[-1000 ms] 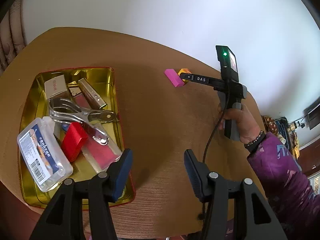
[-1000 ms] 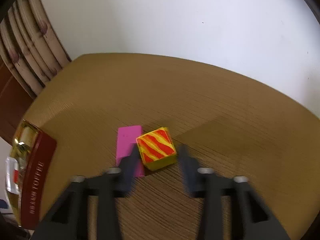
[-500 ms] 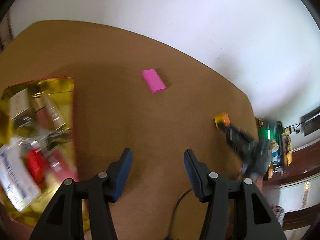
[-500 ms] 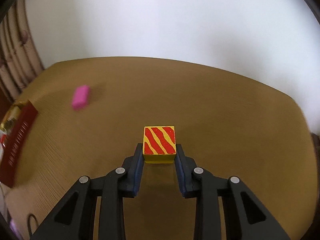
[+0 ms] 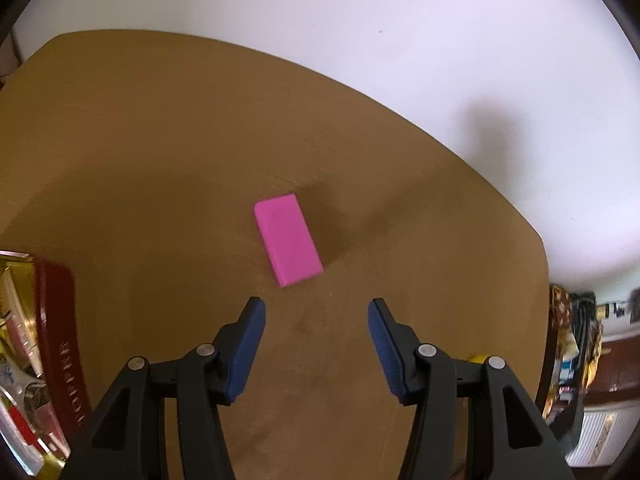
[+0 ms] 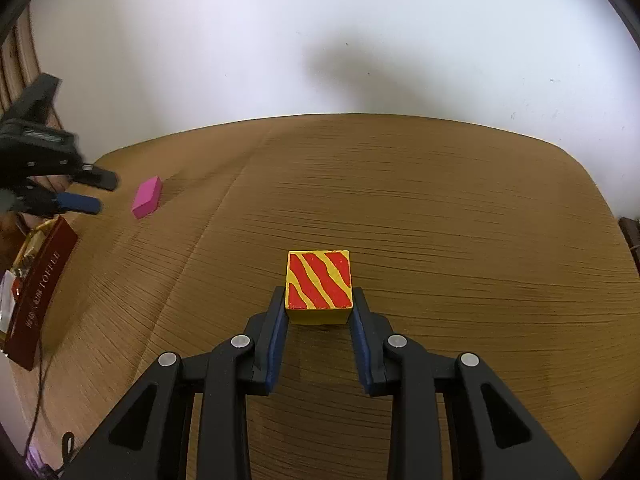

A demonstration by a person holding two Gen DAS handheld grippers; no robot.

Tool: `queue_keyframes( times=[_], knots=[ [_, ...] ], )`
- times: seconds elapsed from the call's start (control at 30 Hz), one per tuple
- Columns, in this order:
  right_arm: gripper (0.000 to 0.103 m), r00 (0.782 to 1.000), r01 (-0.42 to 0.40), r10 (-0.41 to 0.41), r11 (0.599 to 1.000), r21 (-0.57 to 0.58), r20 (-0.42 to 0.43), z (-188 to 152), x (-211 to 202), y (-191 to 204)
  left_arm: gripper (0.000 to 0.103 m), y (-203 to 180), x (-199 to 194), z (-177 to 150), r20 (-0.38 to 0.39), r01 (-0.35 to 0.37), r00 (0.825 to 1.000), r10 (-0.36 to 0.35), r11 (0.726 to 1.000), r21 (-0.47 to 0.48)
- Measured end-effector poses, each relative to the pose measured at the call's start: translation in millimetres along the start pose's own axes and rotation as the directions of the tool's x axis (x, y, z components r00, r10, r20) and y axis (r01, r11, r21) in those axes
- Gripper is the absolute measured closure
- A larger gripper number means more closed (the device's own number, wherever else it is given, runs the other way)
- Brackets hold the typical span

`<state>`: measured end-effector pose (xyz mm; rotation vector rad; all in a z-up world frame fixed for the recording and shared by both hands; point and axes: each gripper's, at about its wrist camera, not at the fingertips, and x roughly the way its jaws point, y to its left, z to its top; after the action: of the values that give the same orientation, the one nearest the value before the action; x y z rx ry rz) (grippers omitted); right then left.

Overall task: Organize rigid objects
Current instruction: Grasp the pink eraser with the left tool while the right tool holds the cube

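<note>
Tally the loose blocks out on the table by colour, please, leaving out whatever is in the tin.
Pink block: 1, lying free on the table
Yellow block with red stripes: 1, held in the right gripper
Total: 2

At the left edge of my right wrist view I read "TOFFEE" in gold on the red tin side; smaller lettering before it stays illegible.
</note>
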<state>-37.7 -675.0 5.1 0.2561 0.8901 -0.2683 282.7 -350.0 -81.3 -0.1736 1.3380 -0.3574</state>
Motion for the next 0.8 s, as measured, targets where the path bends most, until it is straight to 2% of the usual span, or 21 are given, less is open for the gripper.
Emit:
queue_keyframes(
  times=[0.27,0.4,0.47,0.6,0.67,0.7,0.73,0.8],
  knots=[
    [0.076,0.999,-0.045,0.045,0.999,0.006,0.016,-1,-5,-3,0.048,-10,37,25,-0.032,-0.122,0.992,0.122,0.993,-0.003],
    [0.076,0.998,-0.06,0.059,0.998,0.012,0.024,-3,-15,-12,0.048,-6,54,37,-0.078,-0.133,0.988,0.13,0.991,-0.029],
    [0.076,0.998,-0.063,0.063,0.998,0.015,0.024,-6,-17,-13,0.048,-7,54,41,-0.06,-0.133,0.99,0.131,0.991,-0.03],
    [0.075,0.998,-0.066,0.065,0.998,0.017,0.021,-6,-18,-14,0.048,-19,56,38,-0.028,-0.176,0.984,0.177,0.984,0.014],
    [0.075,0.998,-0.066,0.066,0.998,0.018,0.02,-7,-23,-20,0.054,-21,55,35,-0.008,-0.185,0.983,0.185,0.983,0.004],
    [0.075,0.998,-0.066,0.066,0.998,0.02,0.019,-6,-24,-23,0.07,-25,55,33,0.01,-0.235,0.972,0.235,0.972,0.019],
    [0.074,0.998,-0.066,0.066,0.998,0.021,0.016,-6,-23,-23,0.073,-26,53,30,0.022,-0.248,0.969,0.247,0.968,0.032],
    [0.073,0.998,-0.067,0.067,0.998,0.021,0.01,-5,-18,-20,0.073,-21,49,27,0.04,-0.216,0.976,0.214,0.976,0.035]
  ],
)
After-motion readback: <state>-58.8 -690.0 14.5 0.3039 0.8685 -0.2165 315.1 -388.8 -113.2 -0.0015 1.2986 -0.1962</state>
